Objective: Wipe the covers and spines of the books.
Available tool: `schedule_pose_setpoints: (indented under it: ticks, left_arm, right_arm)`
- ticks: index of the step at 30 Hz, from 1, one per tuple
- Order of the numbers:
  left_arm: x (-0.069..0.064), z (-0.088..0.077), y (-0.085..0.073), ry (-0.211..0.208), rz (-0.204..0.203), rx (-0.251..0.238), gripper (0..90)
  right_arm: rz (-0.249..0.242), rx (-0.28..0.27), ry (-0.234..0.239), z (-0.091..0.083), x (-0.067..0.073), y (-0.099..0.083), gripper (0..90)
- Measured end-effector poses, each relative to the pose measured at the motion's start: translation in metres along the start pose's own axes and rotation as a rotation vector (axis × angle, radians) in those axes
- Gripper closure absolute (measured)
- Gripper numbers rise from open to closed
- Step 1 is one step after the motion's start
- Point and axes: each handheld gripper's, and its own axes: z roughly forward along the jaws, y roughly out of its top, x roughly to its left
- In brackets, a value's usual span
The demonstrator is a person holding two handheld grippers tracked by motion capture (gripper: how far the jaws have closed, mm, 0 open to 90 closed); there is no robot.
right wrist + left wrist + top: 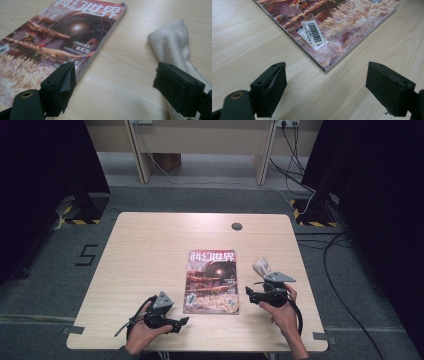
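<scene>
Magazine (211,281) flat mid-counter (145,250), long axis running bottom-to-top of frame, title at top. Cloth (262,266) just right of it. Left claw (181,324) and right claw (248,293) both apart, holding nothing.

The magazine (211,281) serves as the landmark. It lies flat on the table (150,250), slightly right of the table's middle, nearer the person's edge than the far edge. The cloth (262,266) lies on the table to the right of the magazine, near it but apart, level with the magazine's middle. The right gripper (248,293) stands just right of the magazine's near right corner, in front of the cloth. The left gripper (184,321) stands left of and before the magazine's near left corner, apart from it
</scene>
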Motion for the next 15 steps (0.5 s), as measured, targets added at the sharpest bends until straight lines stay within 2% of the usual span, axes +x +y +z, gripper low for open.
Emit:
schedule_pose_setpoints:
  ticks: [4, 8, 15]
  left_arm:
    - [0.0, 0.0, 0.0, 0.002, 0.003, 0.002, 16.3]
    - [0.0, -0.001, -0.001, 0.003, 0.003, 0.001, 16.3]
    - [-0.001, -0.002, -0.001, 0.003, 0.008, 0.001, 16.2]
  right_arm:
    - [-0.024, -0.001, 0.022, -0.002, 0.007, -0.004, 16.2]
    - [-0.028, 0.0, 0.041, -0.004, 0.013, -0.008, 16.2]
    - [-0.048, 0.041, 0.056, -0.002, 0.024, -0.017, 16.3]
